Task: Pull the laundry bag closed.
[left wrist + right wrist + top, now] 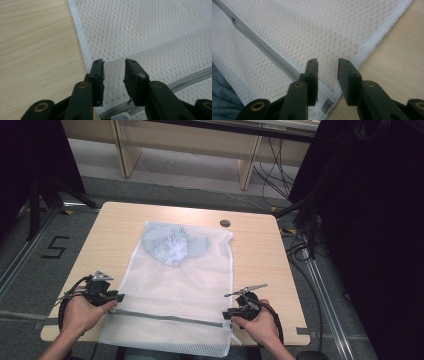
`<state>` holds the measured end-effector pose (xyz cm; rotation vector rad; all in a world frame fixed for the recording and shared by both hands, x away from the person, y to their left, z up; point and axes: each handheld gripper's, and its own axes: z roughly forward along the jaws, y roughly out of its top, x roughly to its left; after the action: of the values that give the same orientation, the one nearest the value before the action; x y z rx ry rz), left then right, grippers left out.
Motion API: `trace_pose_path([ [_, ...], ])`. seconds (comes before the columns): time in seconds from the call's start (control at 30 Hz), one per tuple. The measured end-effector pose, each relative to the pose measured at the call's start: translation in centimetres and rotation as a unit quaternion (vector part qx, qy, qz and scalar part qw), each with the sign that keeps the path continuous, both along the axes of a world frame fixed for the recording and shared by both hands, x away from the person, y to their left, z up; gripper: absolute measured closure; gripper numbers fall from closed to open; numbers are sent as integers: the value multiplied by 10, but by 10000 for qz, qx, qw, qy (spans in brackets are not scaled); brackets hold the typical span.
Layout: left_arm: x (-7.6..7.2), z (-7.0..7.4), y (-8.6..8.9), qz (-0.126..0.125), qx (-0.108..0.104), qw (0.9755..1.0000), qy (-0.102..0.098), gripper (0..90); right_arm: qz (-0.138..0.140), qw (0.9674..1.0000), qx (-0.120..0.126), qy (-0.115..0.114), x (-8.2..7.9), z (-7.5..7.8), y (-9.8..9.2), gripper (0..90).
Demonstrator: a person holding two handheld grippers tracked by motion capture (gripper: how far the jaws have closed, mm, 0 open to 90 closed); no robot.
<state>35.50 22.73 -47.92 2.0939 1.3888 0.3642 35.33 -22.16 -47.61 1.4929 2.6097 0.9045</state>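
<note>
White mesh forms a flat laundry bag that lies lengthwise on the pale wooden table, its near end hanging slightly over the table's front edge. At far left, the left tool is held low at the bag's left border, level with the grey zipper; its jaws stand apart with nothing pressed between them, and in the left gripper view the left tool straddles the bag's hemmed side edge, with the zipper's end just below. This placement suggests a readiness to pinch the mesh beside the zipper and hold it taut.

Toward the middle, the bag shows as fine, see-through netting with a stitched white border, and a folded pale blue-grey garment sits inside at the far end, well apart from both tools. The zipper runs straight across the near end from side to side and appears closed, though the slider is hard to make out.

At right, the right tool mirrors the left, held at the bag's right border by the zipper's other end. In the right gripper view the right tool is likewise open, jaws parted over the bag's corner, where a small printed label lies; no mesh is clamped. Holding both ends at once would, in all likelihood, steady the bag for working the zipper.
</note>
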Motion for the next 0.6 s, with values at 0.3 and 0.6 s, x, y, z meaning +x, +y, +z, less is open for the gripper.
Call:
trace_pose_path([
  [0.3,1,-1,2,181,190,9977,630,881,23,9992,391,121,-2,10,8,736],
  [0.6,2,-2,1,113,433,9948,914,895,111,9987,388,309,-5,15,24,759],
])
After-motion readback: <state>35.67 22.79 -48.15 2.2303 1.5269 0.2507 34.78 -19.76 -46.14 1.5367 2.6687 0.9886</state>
